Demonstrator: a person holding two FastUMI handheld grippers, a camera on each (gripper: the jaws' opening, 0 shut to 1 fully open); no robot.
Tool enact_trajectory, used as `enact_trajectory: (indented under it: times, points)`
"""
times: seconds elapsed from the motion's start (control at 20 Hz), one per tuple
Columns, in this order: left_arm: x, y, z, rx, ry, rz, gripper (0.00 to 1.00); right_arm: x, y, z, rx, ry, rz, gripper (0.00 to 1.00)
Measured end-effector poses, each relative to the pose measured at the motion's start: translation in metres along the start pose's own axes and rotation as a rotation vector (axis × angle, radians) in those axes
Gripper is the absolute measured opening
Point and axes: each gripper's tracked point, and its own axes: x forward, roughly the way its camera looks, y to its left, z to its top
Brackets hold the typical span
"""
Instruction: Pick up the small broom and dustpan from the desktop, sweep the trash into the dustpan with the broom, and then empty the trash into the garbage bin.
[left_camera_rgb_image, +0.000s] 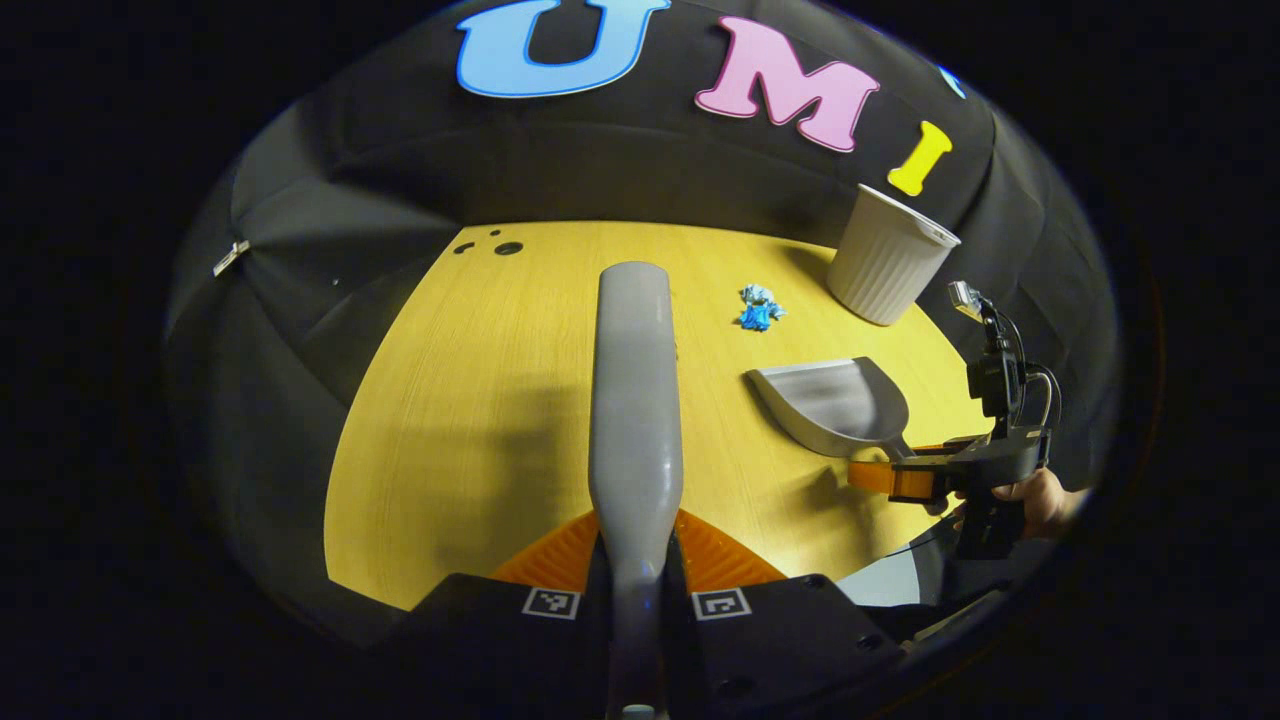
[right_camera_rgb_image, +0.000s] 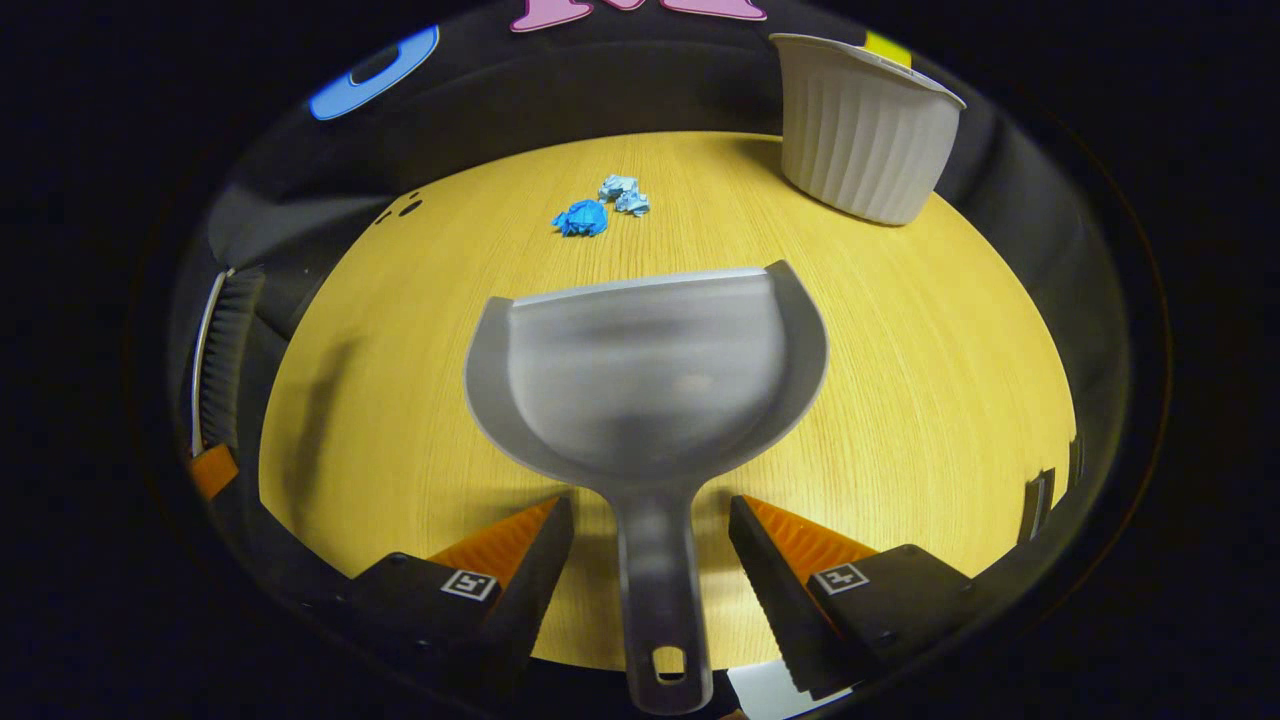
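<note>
The pick-up step looks half done: the left hand-held gripper (left_camera_rgb_image: 636, 545) has its fingers closed tight on the grey handle of the small broom (left_camera_rgb_image: 634, 400), which runs forward from the jaws above the yellow desk (left_camera_rgb_image: 450, 450); the broom's bristles (right_camera_rgb_image: 228, 360) show at the far left edge of the right gripper view. Moving rightward across the desk, the crumpled blue trash (right_camera_rgb_image: 598, 208) lies near the far side, apart from both tools and ahead of the dustpan's front lip. The grey dustpan (right_camera_rgb_image: 645, 375) rests flat on the desk with its mouth toward the trash and its handle pointing back between the fingers of the right hand-held gripper (right_camera_rgb_image: 650, 545), whose jaws stand wide open on either side of the handle without touching it. My reading is that the next move calls for those jaws to close squarely on the handle so the pan stays level. The white ribbed garbage bin (right_camera_rgb_image: 860, 130) stands at the far right of the desk, beyond the dustpan and well to the right of the trash.
</note>
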Motion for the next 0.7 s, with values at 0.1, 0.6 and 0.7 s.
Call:
enact_trajectory:
  times: [0.1, 0.6, 0.7]
  points:
    - [0.002, 0.005, 0.001, -0.003, 0.013, 0.017, 0.27, 0.006, -0.002, -0.006, 0.005, 0.025, -0.008, 0.93]
    - [0.053, -0.012, 0.033, -0.007, 0.085, 0.023, 0.27, 0.011, -0.008, 0.005, -0.094, 0.037, 0.051, 0.4]
    - [0.073, -0.017, 0.046, 0.028, 0.102, 0.02, 0.27, 0.008, -0.014, 0.008, -0.109, 0.027, 0.07, 0.4]
